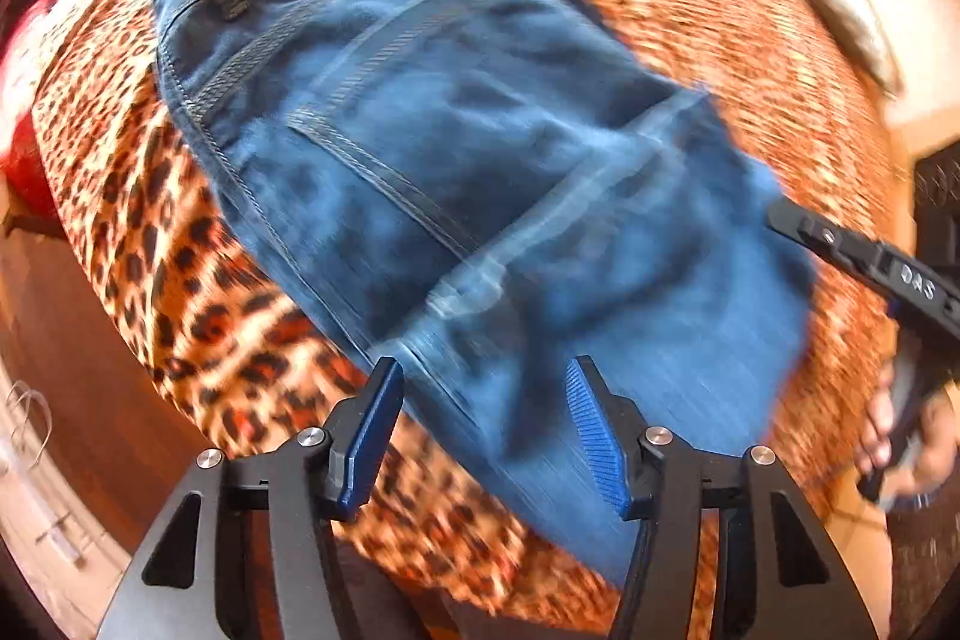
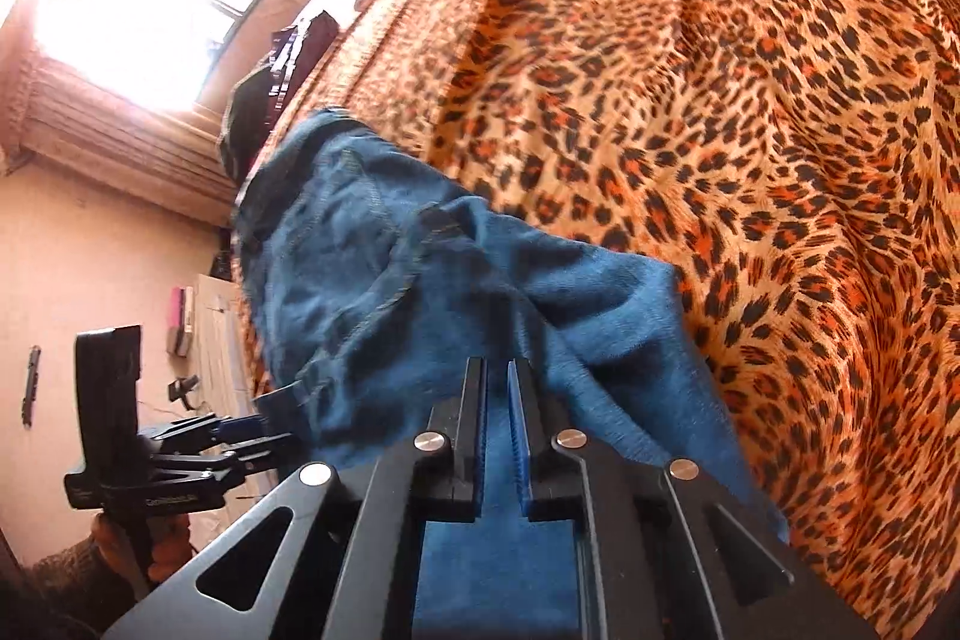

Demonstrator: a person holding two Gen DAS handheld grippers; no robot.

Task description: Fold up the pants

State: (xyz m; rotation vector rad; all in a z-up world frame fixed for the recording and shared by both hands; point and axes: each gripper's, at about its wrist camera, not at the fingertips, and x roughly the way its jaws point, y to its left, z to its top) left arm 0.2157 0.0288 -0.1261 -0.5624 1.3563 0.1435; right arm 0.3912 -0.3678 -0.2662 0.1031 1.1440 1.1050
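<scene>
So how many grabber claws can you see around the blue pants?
2. The left gripper hangs open above the near edge of the pants. The right gripper is shut on the pants' edge at the other side. No others show.

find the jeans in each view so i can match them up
Left wrist: the jeans fill the centre, running from upper left to lower right.
Right wrist: lower centre-left, running down to the right gripper.
Shared landmark: the leopard-print cover beneath them.
</scene>
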